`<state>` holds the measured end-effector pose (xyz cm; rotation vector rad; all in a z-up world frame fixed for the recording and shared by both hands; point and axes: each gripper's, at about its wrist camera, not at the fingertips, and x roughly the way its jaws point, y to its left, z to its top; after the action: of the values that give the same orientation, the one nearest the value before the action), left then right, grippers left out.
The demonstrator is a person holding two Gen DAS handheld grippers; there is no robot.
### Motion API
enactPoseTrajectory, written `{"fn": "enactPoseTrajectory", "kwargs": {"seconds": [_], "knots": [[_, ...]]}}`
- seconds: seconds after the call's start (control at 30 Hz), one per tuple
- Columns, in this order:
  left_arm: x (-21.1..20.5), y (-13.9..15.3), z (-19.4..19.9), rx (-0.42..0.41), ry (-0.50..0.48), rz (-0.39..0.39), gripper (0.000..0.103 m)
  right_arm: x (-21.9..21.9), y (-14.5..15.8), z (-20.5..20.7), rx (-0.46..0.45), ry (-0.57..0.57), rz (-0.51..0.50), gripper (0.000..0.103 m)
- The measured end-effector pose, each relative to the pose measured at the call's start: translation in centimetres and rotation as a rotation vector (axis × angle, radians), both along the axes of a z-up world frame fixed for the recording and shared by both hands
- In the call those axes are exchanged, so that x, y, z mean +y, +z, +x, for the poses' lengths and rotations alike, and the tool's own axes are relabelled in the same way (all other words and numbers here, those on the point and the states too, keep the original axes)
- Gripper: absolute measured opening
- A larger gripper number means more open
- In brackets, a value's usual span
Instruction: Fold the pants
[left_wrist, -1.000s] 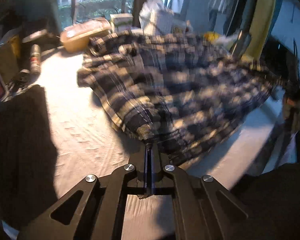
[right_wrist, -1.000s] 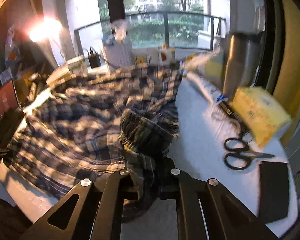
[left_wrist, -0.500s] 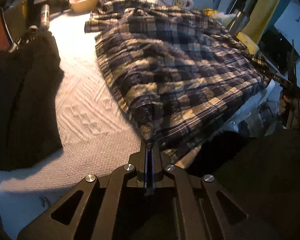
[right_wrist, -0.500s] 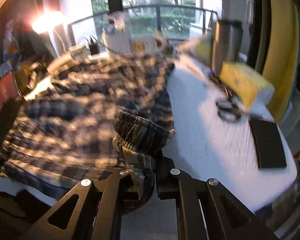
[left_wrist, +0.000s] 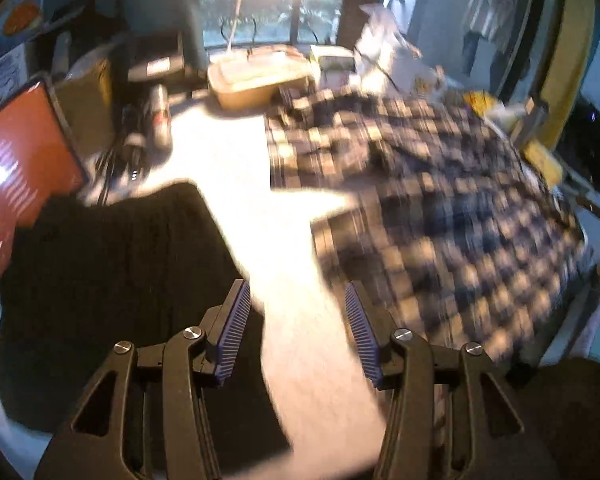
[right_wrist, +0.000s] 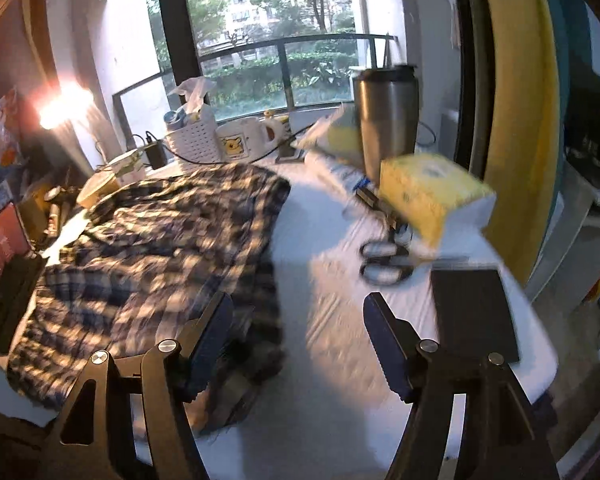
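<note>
The blue and cream plaid pants (left_wrist: pixel 432 200) lie spread on the white table cover (left_wrist: pixel 260 184), to the right in the left wrist view and to the left in the right wrist view (right_wrist: pixel 160 248). My left gripper (left_wrist: pixel 296 300) is open and empty above the bare cover, just left of the pants' near edge. My right gripper (right_wrist: pixel 298 312) is open and empty, its left finger over the pants' right edge. Both views are motion blurred.
A black garment (left_wrist: pixel 100 280) lies left of the left gripper. A red screen (left_wrist: pixel 16 160), a tan box (left_wrist: pixel 252 80) and bottles stand at the back. Scissors (right_wrist: pixel 384 260), a yellow tissue box (right_wrist: pixel 432 196), a steel tumbler (right_wrist: pixel 386 120) and a black pad (right_wrist: pixel 472 312) lie on the right.
Both grippers were shut on the pants' edges; both have let go, opened and pulled back. The pants now lie flat on the cover.
</note>
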<state>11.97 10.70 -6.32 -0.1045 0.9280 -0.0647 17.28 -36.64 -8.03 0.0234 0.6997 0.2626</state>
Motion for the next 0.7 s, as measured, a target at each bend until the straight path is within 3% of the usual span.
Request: {"fn": "enactPoseTrajectory", "kwargs": {"seconds": [0.13,0.3,0.37,0.43,0.47,0.5,0.53,0.7], "knots": [[0.4,-1.5,7.0,-0.013,0.016,-0.039,0.050,2.1,1.1,3.8,-0.018,0.063,-0.072,0.070],[0.5,-5.5,14.9,0.048,0.071,0.003,0.050,5.0,1.0,8.9,-0.007,0.130,-0.095,0.070],[1.1,-6.6,16.4,0.062,0.096,-0.003,0.050,6.5,0.6,10.7,0.002,0.165,-0.113,0.070],[1.5,-7.1,16.7,0.040,0.096,-0.032,0.044,7.7,0.3,12.0,0.012,0.189,-0.125,0.070],[1.4,-7.1,16.6,0.045,0.082,-0.029,0.020,8.3,0.0,12.8,0.019,0.205,-0.133,0.070],[1.2,-7.1,16.3,0.053,0.066,-0.010,0.011,8.5,-0.1,13.2,0.022,0.212,-0.137,0.070],[1.2,-7.1,16.2,0.062,0.057,-0.008,0.007,8.9,-0.3,13.7,0.026,0.222,-0.145,0.070],[1.0,-6.9,12.7,0.104,0.040,-0.027,0.006,9.8,-1.2,15.7,0.043,0.241,-0.167,0.070]]}}
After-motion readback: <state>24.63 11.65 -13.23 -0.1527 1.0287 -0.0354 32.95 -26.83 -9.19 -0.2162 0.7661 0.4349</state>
